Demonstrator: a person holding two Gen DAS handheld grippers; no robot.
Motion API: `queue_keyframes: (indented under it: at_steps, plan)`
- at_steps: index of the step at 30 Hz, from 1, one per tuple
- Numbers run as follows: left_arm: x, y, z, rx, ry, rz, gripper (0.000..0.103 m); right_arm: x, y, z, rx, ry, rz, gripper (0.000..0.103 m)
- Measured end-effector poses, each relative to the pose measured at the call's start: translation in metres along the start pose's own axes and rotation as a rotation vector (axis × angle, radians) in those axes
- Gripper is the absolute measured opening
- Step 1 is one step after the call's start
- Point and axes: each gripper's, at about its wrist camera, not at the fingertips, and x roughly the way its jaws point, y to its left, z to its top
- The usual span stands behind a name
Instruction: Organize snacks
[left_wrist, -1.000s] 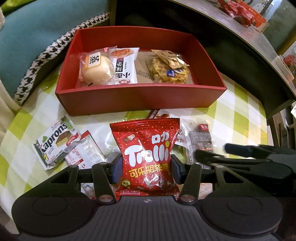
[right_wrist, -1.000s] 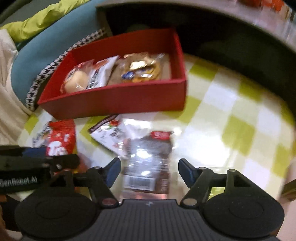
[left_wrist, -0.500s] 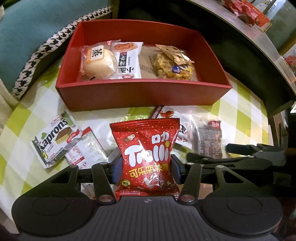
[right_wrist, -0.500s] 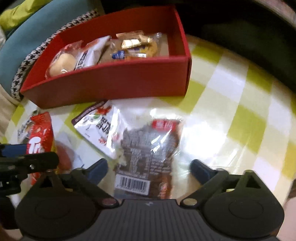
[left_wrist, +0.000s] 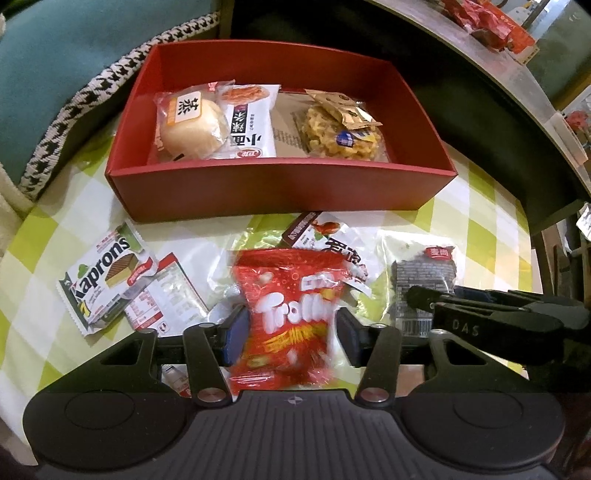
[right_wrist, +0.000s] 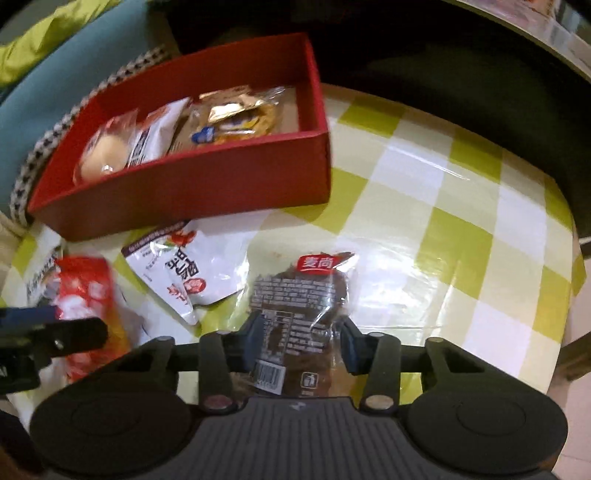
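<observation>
- The left hand-held gripper (left_wrist: 291, 328) pinches a red Trolli gummy bag (left_wrist: 290, 317) by its two sides; the bag is glossy plastic with white bubble lettering, and it is smeared by blur, so the smaller print cannot be read.
- The right hand-held gripper (right_wrist: 301, 341) has just been closing its jaws, and its blue pads now press on both sides of a clear packet of dark brown snack (right_wrist: 299, 314), which lies on the tabletop (right_wrist: 461, 221) in front of the red box (right_wrist: 207, 192).
- That packet is crinkled transparent film with a red label at the top, white print, and a barcode at the lower end; its bottom edge is cut off behind the gripper body.
- The red box is a shallow, open rectangular tray of matte card. Inside lie a wrapped pale round bun (left_wrist: 192, 123), a white sachet with black characters (left_wrist: 249, 129) and a yellow lattice-shaped snack in clear wrap (left_wrist: 340, 134).
- On the tabletop, a white pouch with a red picture (right_wrist: 184, 269) lies between the two held packets, partly hidden behind the Trolli bag in the left view.
- A white Kaprons wafer pack (left_wrist: 105, 280) overlaps another small printed packet (left_wrist: 166, 295) to the left.
- The tabletop carries a shiny green-and-white check cover.
</observation>
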Motion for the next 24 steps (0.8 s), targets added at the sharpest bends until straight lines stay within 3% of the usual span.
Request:
queue_keyframes:
  at_steps: [2,6,9,10,13,15,18,23,24]
  plan:
    - [0.0,0.0,0.0,0.0,-0.002,0.002,0.056,0.002,-0.003,0.001,0.042,0.01,0.029,0.056]
    - [0.003,-0.002,0.0,0.023,0.006,0.005,0.059,0.008,0.003,0.002,0.031,0.042,0.08,0.087]
    - [0.007,-0.003,-0.003,0.032,0.026,0.009,0.07,0.016,0.02,0.001,-0.021,0.045,0.062,0.102]
    - [0.008,-0.003,-0.004,0.028,0.032,0.013,0.069,0.019,0.026,-0.001,-0.037,0.041,0.041,0.103]
    - [0.01,0.002,-0.004,0.008,0.032,0.046,0.07,0.028,0.041,-0.005,-0.112,0.036,-0.035,0.103]
    - [0.008,0.008,-0.003,-0.019,0.035,0.019,0.074,0.033,0.056,-0.013,-0.208,0.032,-0.098,0.103]
    - [0.005,0.009,-0.002,-0.016,0.026,0.025,0.074,0.031,0.047,-0.008,-0.146,0.04,-0.075,0.103]
    - [0.0,0.007,-0.005,-0.005,0.033,0.002,0.076,0.02,0.042,-0.01,-0.143,0.015,-0.075,0.089]
    - [-0.003,0.006,-0.006,0.001,0.032,-0.003,0.077,0.015,0.037,-0.01,-0.133,0.007,-0.065,0.082]
